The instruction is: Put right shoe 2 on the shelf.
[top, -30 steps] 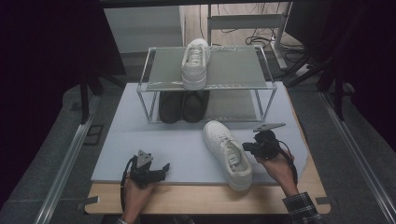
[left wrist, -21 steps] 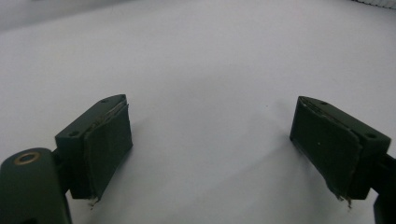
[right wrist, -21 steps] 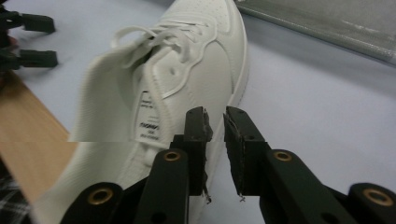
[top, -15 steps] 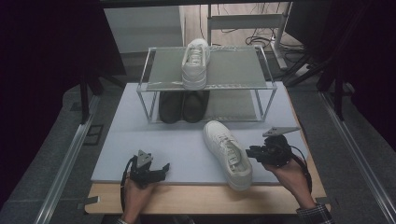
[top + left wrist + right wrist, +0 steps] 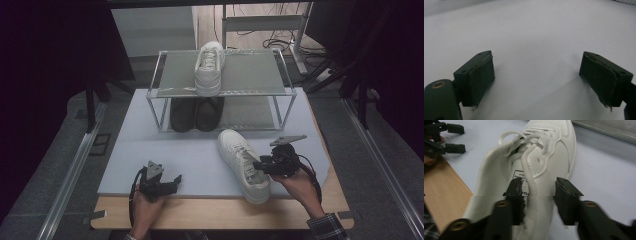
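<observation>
A white sneaker (image 5: 242, 162) lies on the pale mat (image 5: 200, 150), toe toward the rack, heel near the table's front edge. My right gripper (image 5: 258, 165) reaches in from the right at its collar. In the right gripper view the right gripper (image 5: 540, 187) straddles the padded side wall of the sneaker (image 5: 544, 152), one jaw over the tongue label, the other outside. Its jaws have just been opening and small gaps show beside the wall. My left gripper (image 5: 174, 182) rests open on the mat at front left, nothing between the left gripper's (image 5: 536, 75) jaws.
A metal rack (image 5: 165, 92) stands at the back of the mat. A second white sneaker (image 5: 209, 67) sits on its top shelf and a pair of black shoes (image 5: 195, 114) beneath. The wooden table edge (image 5: 210, 212) runs along the front.
The right gripper drew back to the right, then returned left onto the sneaker's collar with its jaws wider apart. The left hand and the sneaker stayed put.
</observation>
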Motion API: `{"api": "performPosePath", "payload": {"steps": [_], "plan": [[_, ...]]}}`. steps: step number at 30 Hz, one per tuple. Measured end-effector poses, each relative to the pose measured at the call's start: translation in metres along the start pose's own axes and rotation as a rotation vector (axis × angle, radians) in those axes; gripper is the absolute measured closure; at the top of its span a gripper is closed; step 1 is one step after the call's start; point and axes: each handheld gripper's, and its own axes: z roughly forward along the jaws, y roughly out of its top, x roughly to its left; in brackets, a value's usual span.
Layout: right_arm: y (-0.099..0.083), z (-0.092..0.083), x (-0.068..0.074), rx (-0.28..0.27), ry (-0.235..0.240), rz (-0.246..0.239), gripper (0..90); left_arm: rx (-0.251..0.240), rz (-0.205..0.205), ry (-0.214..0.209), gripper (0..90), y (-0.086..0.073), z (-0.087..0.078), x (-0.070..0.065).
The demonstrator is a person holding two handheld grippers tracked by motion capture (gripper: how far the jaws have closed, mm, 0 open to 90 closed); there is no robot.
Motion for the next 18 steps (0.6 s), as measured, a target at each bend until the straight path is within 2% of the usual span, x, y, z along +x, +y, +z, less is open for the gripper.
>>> {"api": "performPosePath", "payload": {"steps": [1, 2, 5, 8, 9, 10, 11, 14, 15, 16, 17, 18], "plan": [[0.0, 0.0, 0.0, 0.0, 0.0, 0.0, 62.3, 0.0, 0.0, 0.0, 12.1, 0.0, 0.0, 0.0], [0.001, 0.0, 0.0, 0.003, -0.014, 0.004, 67.5, 0.0, -0.004, 0.0, 12.1, 0.0, 0.0, 0.0], [0.001, -0.002, -0.001, 0.005, -0.018, 0.021, 73.2, 0.0, -0.003, 0.0, 12.1, 0.0, 0.0, 0.0], [0.001, -0.001, -0.002, 0.005, -0.004, 0.045, 76.6, 0.0, -0.003, 0.0, 12.1, 0.0, 0.0, 0.0], [0.001, -0.001, -0.005, 0.001, 0.021, 0.078, 78.9, 0.0, -0.003, 0.0, 12.1, 0.0, 0.0, 0.0], [0.001, -0.001, -0.005, 0.001, 0.021, 0.078, 78.9, 0.0, -0.003, 0.0, 12.1, 0.0, 0.0, 0.0], [0.0, -0.001, -0.009, -0.002, 0.042, 0.113, 80.2, 0.0, -0.004, 0.0, 12.1, 0.0, 0.0, 0.0], [-0.002, -0.002, -0.014, -0.018, 0.071, 0.165, 82.0, 0.0, -0.004, 0.0, 12.1, 0.0, 0.0, 0.0], [-0.002, -0.002, -0.014, -0.018, 0.071, 0.165, 82.0, 0.0, -0.004, 0.0, 12.1, 0.0, 0.0, 0.0], [-0.003, -0.004, -0.018, -0.034, 0.09, 0.211, 83.3, 0.0, -0.003, 0.0, 12.1, 0.0, 0.0, 0.0], [-0.003, -0.004, -0.02, -0.045, 0.104, 0.23, 83.6, 0.0, -0.003, 0.0, 12.1, 0.0, 0.0, 0.0], [-0.003, -0.004, -0.02, -0.045, 0.104, 0.23, 83.6, 0.0, -0.003, 0.0, 12.1, 0.0, 0.0, 0.0]]}}
